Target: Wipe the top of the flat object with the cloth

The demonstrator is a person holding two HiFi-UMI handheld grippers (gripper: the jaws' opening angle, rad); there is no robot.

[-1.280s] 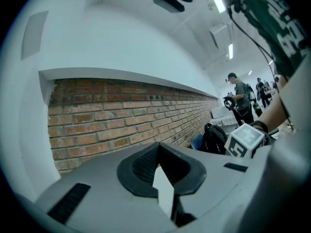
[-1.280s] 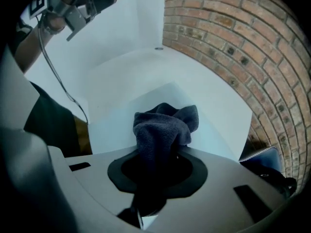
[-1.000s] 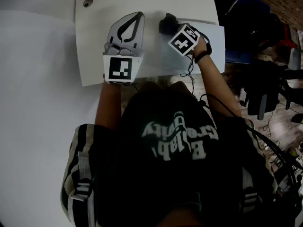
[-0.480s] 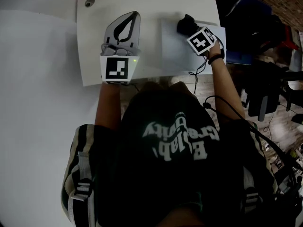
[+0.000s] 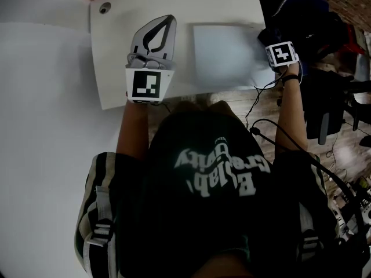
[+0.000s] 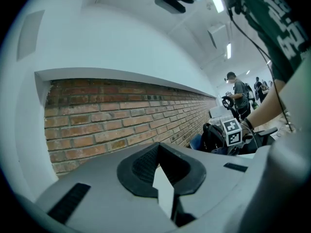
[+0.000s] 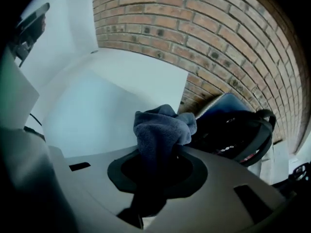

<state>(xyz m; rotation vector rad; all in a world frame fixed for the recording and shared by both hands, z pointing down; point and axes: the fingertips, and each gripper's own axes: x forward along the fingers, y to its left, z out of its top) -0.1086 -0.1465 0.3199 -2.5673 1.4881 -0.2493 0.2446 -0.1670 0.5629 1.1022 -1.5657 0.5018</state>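
Observation:
The flat object (image 5: 223, 55) is a pale blue sheet lying on the white table (image 5: 116, 68); in the right gripper view it spreads to the left of the jaws as a pale sheet (image 7: 92, 113). My right gripper (image 5: 270, 39) sits at the sheet's right edge, shut on a dark blue cloth (image 5: 265, 36). That cloth (image 7: 163, 127) bunches up out of the right gripper (image 7: 160, 147) close to the camera. My left gripper (image 5: 167, 18) rests on the table left of the sheet, its jaws meeting at the tips with nothing between them.
A round cable hole (image 5: 104, 7) marks the table's far left corner. Dark bags (image 5: 301, 13) and a black chair (image 5: 324, 106) crowd the floor to the right, just past the table edge. A brick wall (image 7: 204, 28) runs behind the table. People (image 6: 239, 93) stand in the distance.
My right gripper has swept the cloth rightwards across the sheet, from its left edge to its right edge. The left gripper has stayed where it was.

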